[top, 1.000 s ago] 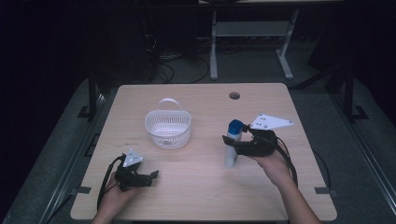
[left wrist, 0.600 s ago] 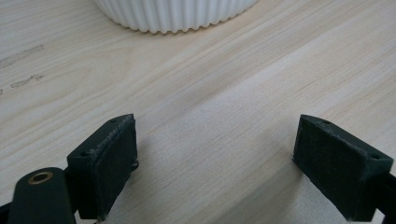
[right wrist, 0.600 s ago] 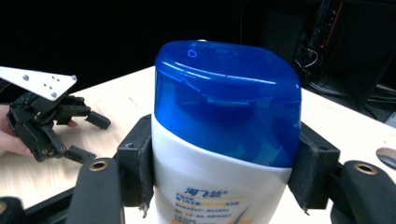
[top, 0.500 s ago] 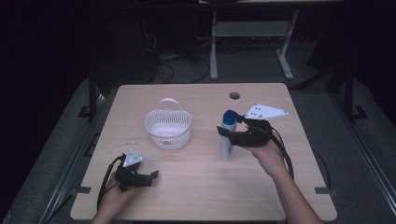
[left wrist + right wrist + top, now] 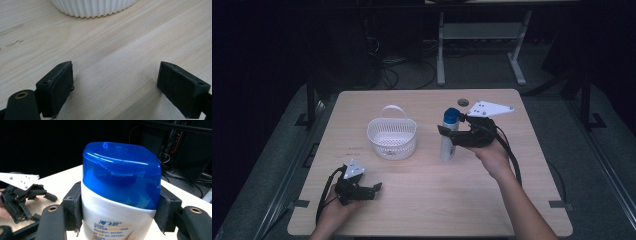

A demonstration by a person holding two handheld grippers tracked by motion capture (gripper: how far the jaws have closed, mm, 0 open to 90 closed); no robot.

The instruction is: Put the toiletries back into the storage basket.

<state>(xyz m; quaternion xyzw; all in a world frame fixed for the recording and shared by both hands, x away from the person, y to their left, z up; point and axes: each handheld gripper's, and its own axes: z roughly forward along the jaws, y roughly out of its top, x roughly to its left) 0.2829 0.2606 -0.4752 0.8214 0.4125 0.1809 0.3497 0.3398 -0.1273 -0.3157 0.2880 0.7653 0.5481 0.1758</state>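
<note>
Shampoo bottle [image 5: 448, 141], white with a blue cap [image 5: 122, 173], stands upright right of the middle of the counter [image 5: 422, 210], just right of the white basket [image 5: 392, 137] and apart from it; whether its base rests on the wood or hangs just above it cannot be told from the high view; the right tongs [image 5: 451, 131] pinch it high on the body, right beneath the cap, one black pad [image 5: 72, 207] on each side.

Judging from that hold, the main risk is a swing or slip: the grip sits near the top of a smooth, rounded plastic wall, so most of the bottle hangs below the pads, and a quick sideways move toward the basket could let it pivot or slide down; a low carry could also knock its base against the basket's rim or its raised handle [image 5: 392, 111] and tip the light basket over; a hard squeeze near the cap might pop the lid.

Left tongs [image 5: 371, 190] rest low at the near left of the counter, spread wide with bare wood between the pads, gripping nothing and touching nothing visible; the basket's ribbed wall [image 5: 93, 8] lies ahead of them.
</note>
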